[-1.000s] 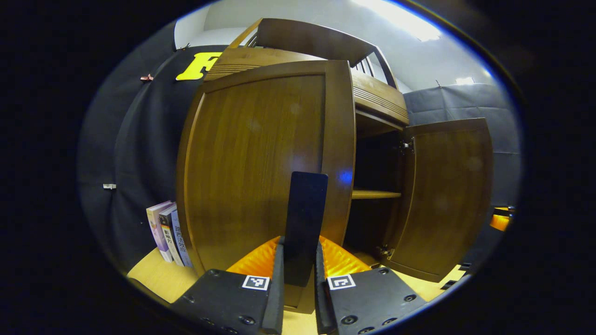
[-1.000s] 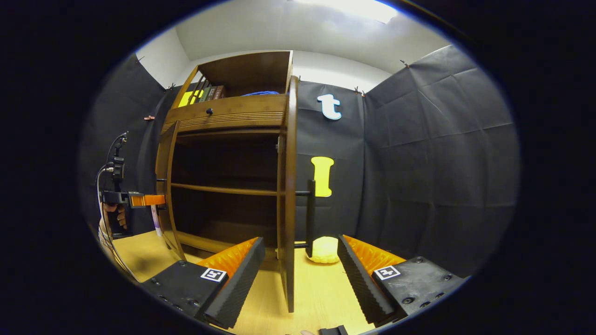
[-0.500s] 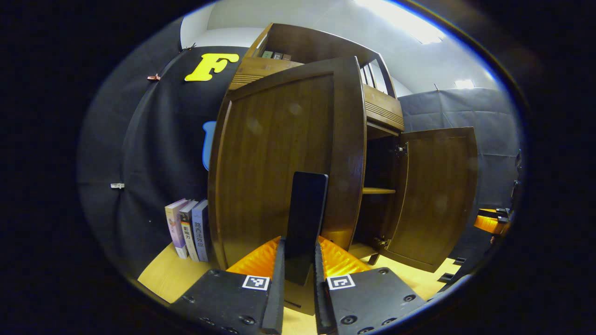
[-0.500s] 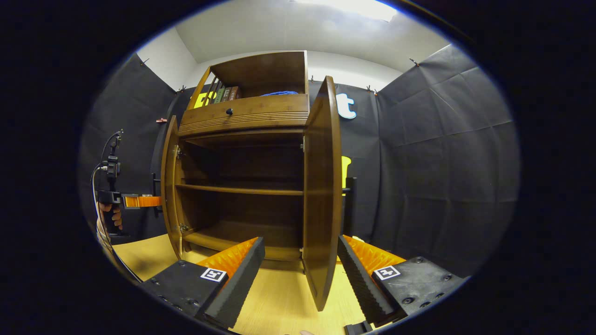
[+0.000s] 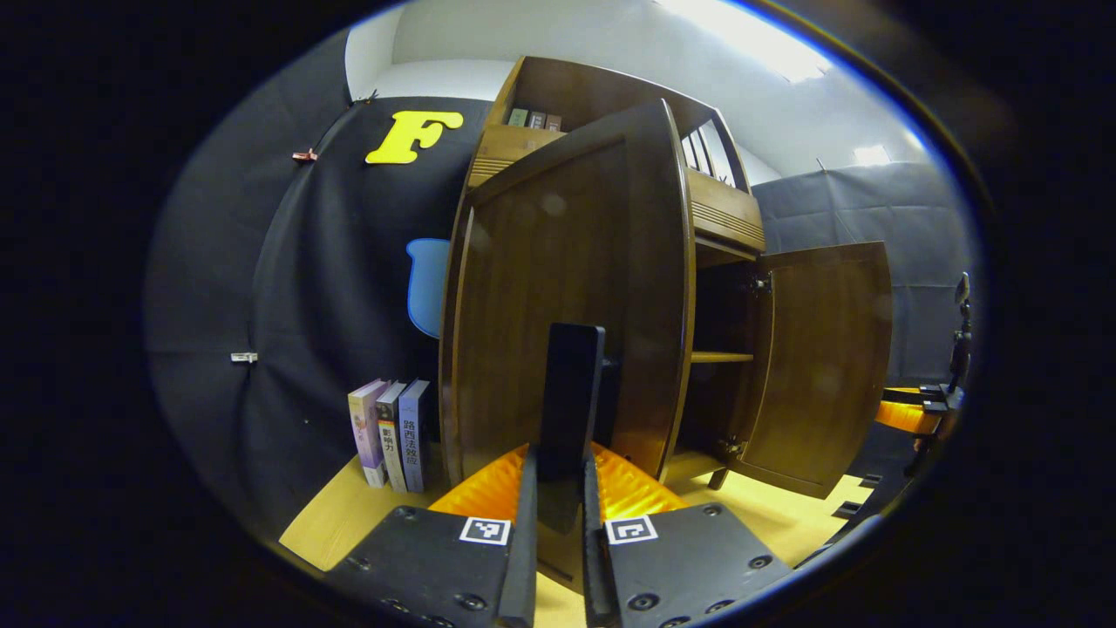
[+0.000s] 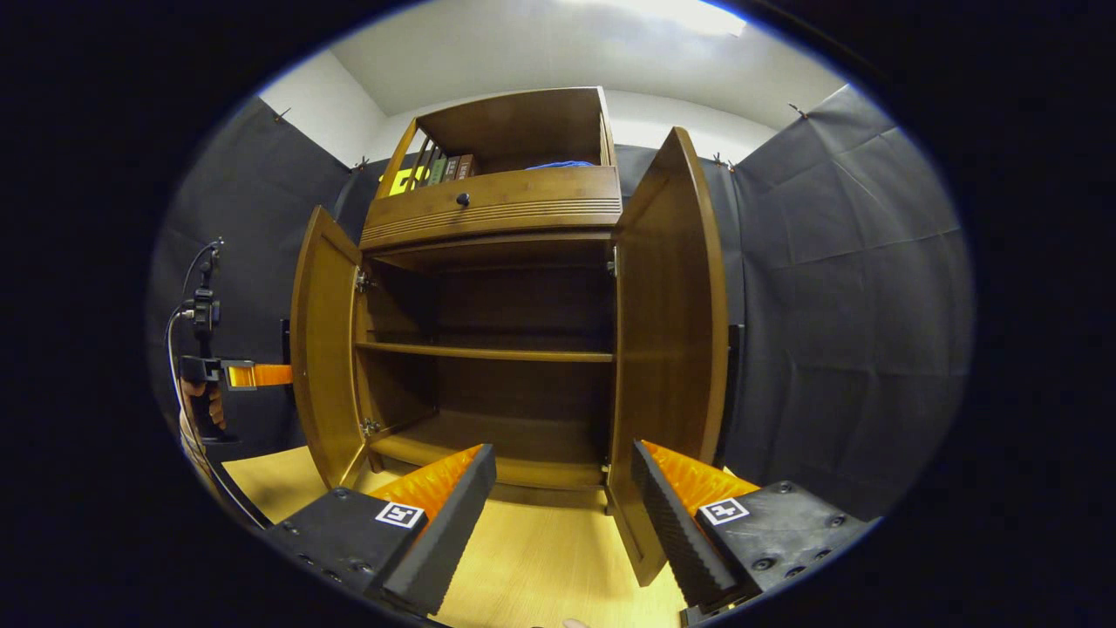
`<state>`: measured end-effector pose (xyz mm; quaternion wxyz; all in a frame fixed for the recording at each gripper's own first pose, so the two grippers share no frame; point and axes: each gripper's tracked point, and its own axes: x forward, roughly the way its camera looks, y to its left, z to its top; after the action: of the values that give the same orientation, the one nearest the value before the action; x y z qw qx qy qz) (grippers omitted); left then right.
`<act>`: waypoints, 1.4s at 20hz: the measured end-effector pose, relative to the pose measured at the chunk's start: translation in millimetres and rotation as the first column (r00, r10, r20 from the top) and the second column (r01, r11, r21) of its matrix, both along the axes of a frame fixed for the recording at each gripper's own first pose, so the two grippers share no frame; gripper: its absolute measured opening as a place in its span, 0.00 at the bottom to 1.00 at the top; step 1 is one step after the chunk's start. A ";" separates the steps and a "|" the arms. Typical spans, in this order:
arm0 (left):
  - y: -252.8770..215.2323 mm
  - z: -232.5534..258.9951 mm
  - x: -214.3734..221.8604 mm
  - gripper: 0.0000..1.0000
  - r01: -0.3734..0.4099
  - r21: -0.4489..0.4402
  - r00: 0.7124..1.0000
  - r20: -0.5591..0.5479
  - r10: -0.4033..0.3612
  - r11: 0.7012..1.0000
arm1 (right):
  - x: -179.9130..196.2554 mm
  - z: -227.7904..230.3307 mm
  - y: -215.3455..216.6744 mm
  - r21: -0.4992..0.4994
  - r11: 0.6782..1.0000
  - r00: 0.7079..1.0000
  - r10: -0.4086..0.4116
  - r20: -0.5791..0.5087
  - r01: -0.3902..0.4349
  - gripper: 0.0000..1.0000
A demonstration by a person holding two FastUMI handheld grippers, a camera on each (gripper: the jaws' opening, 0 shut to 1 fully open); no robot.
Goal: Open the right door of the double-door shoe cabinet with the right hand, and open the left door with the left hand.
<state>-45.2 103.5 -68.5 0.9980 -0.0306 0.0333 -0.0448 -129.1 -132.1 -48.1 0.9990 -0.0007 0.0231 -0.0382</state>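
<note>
Brown wooden left door [image 5: 558, 296] is swung wide; left gripper [image 5: 555, 532] clamps its dark bar handle [image 5: 569, 392] to pull it. Right gripper [image 6: 558, 515] gapes, holding nothing, beside the opened right door [image 6: 671, 349].

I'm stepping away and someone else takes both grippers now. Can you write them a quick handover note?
Left gripper: shut on the left door's handle, left door swung wide.
Right gripper: open, holding nothing, close in front of the right door, which stands open.
Shoe cabinet: both shelves exposed.
Done: both doors open.
Left: release the left handle and back off.
</note>
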 end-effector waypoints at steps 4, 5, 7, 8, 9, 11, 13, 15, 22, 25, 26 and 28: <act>18.5 1.8 -10.8 0.24 -0.025 0.003 1.000 0.007 0.025 1.000 | 4.2 -4.9 9.3 0.001 1.000 1.000 0.014 -0.010 -0.014 0.98; 24.1 2.3 -14.3 0.23 -0.038 0.009 0.999 0.009 0.038 0.999 | 5.2 -4.7 10.6 -0.002 1.000 1.000 0.016 -0.010 -0.016 0.98; 37.9 4.4 -17.4 0.22 -0.077 0.011 0.997 0.018 0.077 0.997 | 7.1 -1.5 15.6 0.001 1.000 1.000 0.024 -0.001 -0.024 0.99; 44.1 3.3 -18.9 0.20 -0.099 0.008 0.995 0.020 0.099 0.995 | 9.2 -1.3 18.5 0.008 0.999 0.999 0.032 0.001 -0.032 0.98; 49.7 4.1 -21.0 0.19 -0.118 0.010 0.993 0.023 0.118 0.993 | 11.7 -1.8 21.2 0.015 0.999 0.999 0.040 0.002 -0.040 0.98; 68.5 2.4 -27.4 0.16 -0.189 0.044 0.982 0.019 0.188 0.981 | 14.1 -3.7 25.6 0.023 0.998 0.999 0.052 -0.002 -0.052 0.98; 91.1 1.8 -34.4 0.11 -0.277 0.079 0.961 0.020 0.276 0.958 | 15.4 -7.5 24.9 0.017 0.998 0.998 0.055 -0.011 -0.055 0.98; 95.7 -2.6 -41.9 0.05 -0.291 0.056 0.957 0.004 0.291 0.955 | 16.8 -9.3 26.3 0.017 0.998 0.998 0.064 -0.015 -0.064 0.99; 49.9 7.0 -100.8 0.05 -0.195 0.009 0.981 -0.011 0.195 0.981 | 30.3 -14.4 33.1 0.006 0.994 0.994 0.108 -0.027 -0.108 0.99; 6.9 19.9 -112.0 0.03 -0.113 0.033 0.993 0.036 0.112 0.993 | 45.3 -21.4 42.4 0.010 0.990 0.988 0.142 -0.058 -0.142 0.98; -15.1 24.0 -108.2 0.03 -0.059 0.021 0.997 0.051 0.057 0.998 | 51.3 -19.9 47.6 0.017 0.988 0.987 0.152 -0.056 -0.152 0.99; -60.5 25.3 -95.8 0.05 0.068 -0.013 0.996 0.065 -0.067 0.998 | 63.2 -14.2 60.5 0.021 0.986 0.986 0.165 -0.037 -0.164 0.99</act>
<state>-141.0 43.0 -43.1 0.9962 -0.0357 0.0018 -0.0798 -65.9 -71.5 -62.3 0.9981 0.0056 0.0427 0.0446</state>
